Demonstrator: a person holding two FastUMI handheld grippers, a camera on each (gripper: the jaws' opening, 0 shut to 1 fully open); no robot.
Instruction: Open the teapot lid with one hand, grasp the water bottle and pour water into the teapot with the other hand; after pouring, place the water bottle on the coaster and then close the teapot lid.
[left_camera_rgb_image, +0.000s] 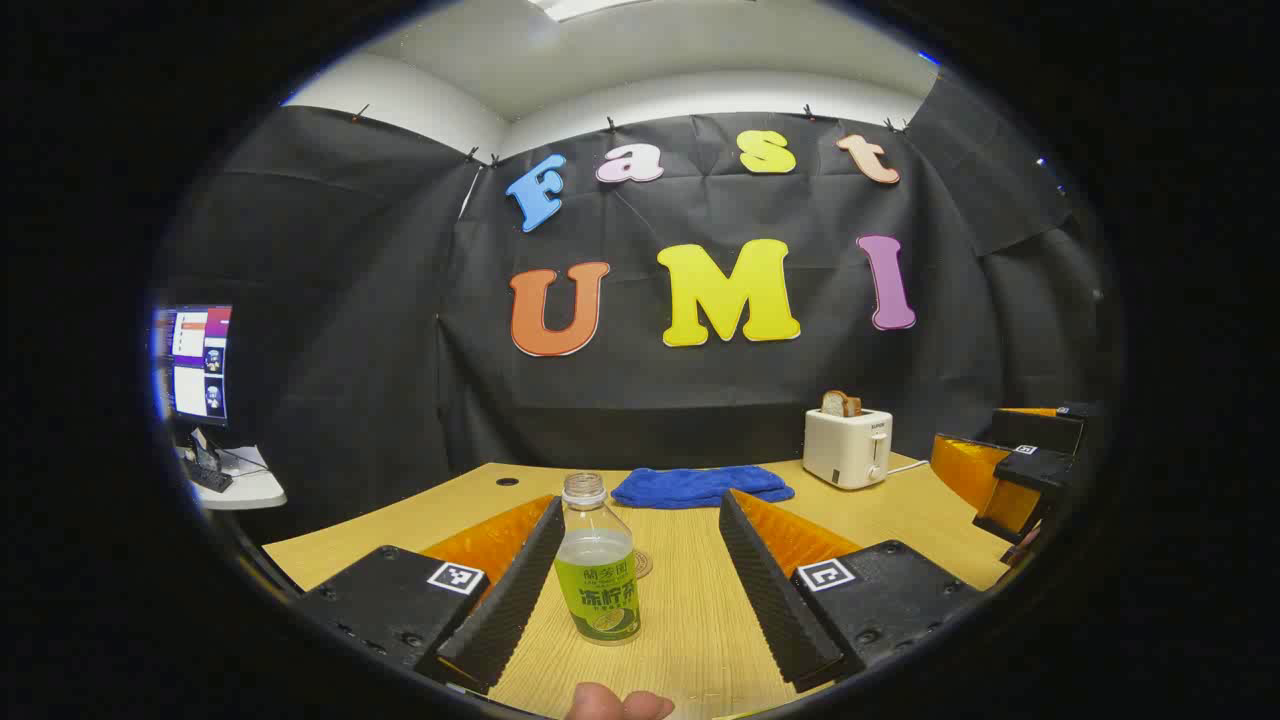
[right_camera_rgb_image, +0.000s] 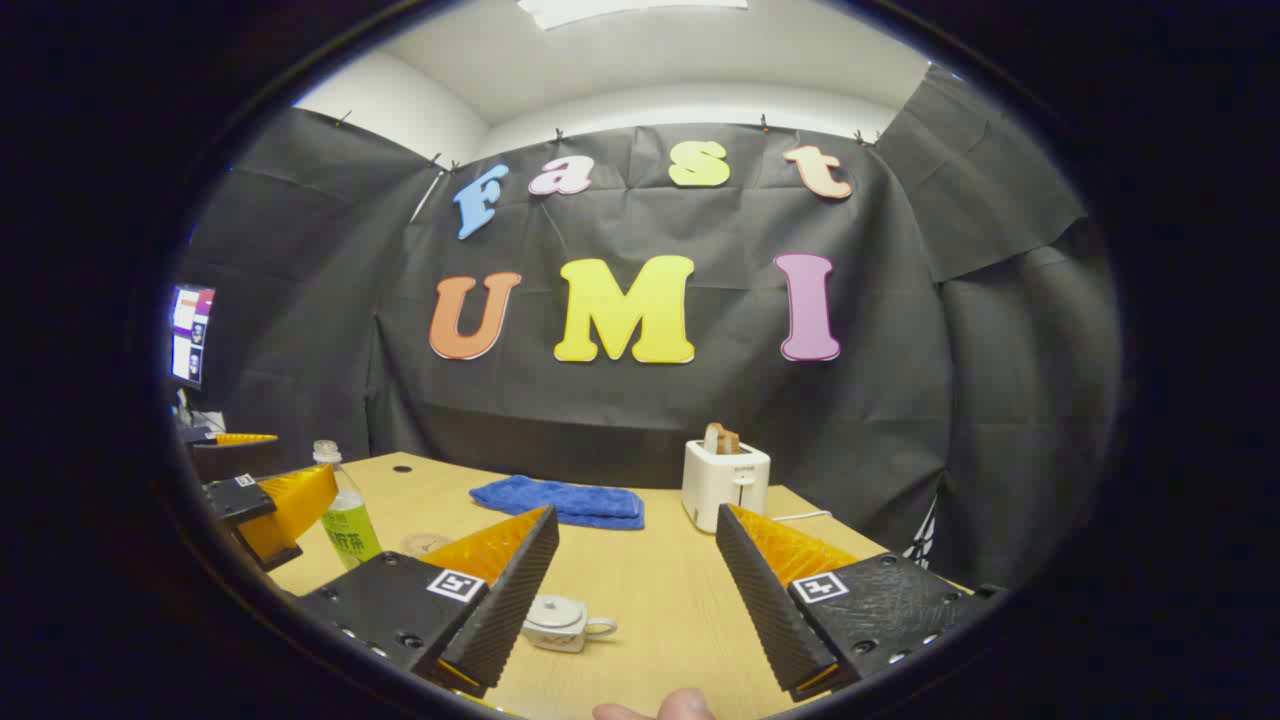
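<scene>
Presently the water bottle (left_camera_rgb_image: 597, 560) stands upright on the table (left_camera_rgb_image: 880, 510) at 12 o'clock between the spread, empty fingers of the left gripper (left_camera_rgb_image: 630, 590), while the right gripper (right_camera_rgb_image: 632, 600), likewise released, has the lidded teapot (right_camera_rgb_image: 560, 622) at 11 o'clock.

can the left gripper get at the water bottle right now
Probably yes. The left gripper is open with the water bottle standing upright between its fingers, and nothing on the table blocks the way.

Bright overhead light, fisheye-warped edges.
</scene>
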